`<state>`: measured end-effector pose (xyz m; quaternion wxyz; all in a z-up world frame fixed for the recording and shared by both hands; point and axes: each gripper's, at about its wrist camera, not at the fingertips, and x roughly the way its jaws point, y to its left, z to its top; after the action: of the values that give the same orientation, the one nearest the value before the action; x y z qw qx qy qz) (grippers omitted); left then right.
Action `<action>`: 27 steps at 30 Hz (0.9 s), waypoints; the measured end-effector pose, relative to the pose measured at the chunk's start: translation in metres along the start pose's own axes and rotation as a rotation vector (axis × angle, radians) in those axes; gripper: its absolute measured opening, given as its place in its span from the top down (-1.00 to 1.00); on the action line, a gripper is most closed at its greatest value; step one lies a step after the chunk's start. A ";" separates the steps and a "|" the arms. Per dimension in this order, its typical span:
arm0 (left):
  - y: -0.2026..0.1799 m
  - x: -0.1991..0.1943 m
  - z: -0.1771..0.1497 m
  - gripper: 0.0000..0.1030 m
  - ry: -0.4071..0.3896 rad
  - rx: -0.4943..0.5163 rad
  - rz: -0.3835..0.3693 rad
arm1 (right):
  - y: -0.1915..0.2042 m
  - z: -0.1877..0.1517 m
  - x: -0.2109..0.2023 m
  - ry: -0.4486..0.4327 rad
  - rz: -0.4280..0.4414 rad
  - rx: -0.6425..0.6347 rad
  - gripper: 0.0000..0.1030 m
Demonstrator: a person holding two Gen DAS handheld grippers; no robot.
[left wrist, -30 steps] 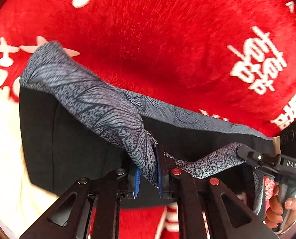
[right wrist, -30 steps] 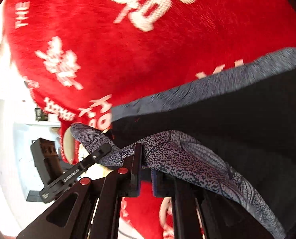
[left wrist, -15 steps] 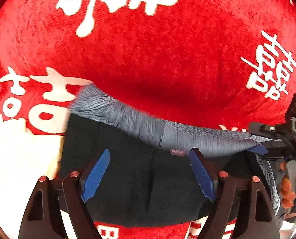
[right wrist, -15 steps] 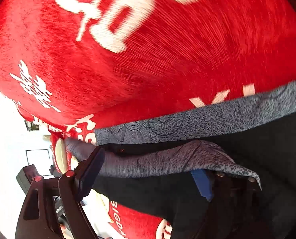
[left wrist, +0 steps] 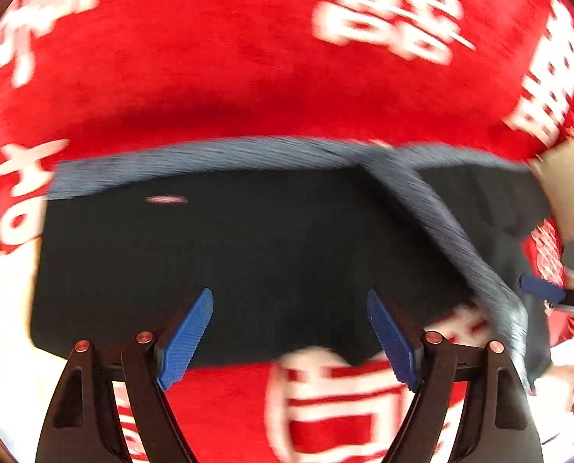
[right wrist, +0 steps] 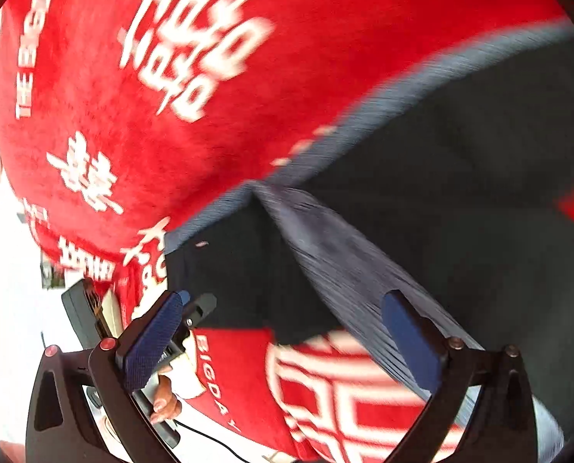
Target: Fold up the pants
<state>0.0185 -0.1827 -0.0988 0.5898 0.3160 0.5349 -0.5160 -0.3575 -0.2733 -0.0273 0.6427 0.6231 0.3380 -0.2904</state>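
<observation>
Left-wrist fisheye footage shows the pants [left wrist: 271, 254] lying on a red cloth [left wrist: 217, 77] printed with white characters, spread as a wide, dark, nearly black slab whose far edge is trimmed by a blue-grey patterned band [left wrist: 194, 156]. Motion blur smears the weave, so the pattern on that band cannot be read. From about the middle of the far edge, a second grey patterned strip [left wrist: 452, 231] runs diagonally down toward the near right, lying across the dark cloth and reaching past its near edge. In the right-wrist view the same strip [right wrist: 348, 266] fans out from a point on the trimmed edge and passes close by the right finger of that claw; whether it touches the pad is unclear. The dark fabric looks flat, with its near edge straight in the left view. The left gripper [left wrist: 290, 337] hangs over the near edge of the pants with its blue pads spread wide, grasping nothing. The right gripper [right wrist: 283, 341] is likewise spread apart and released, over the near corner of the garment and the red cloth. Beyond its left finger, the left gripper's handle and the hand [right wrist: 165, 401] holding it show at the cloth's edge.
</observation>
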 end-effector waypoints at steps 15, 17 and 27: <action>-0.187 0.046 -0.063 -0.61 0.153 0.055 -0.088 | -0.220 -0.180 -0.134 0.016 -0.219 0.163 -1.00; -0.197 0.054 -0.067 -0.61 0.152 0.050 -0.046 | -0.238 -0.189 -0.129 0.043 -0.199 0.165 -1.00; -0.230 0.068 -0.083 -0.44 0.158 0.060 -0.011 | -0.250 -0.188 -0.105 0.048 -0.038 0.160 0.07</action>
<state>-0.2320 -0.1859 -0.1416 0.5333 0.3704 0.5655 -0.5086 -0.6335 -0.1045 -0.0936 0.5772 0.6726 0.3406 -0.3136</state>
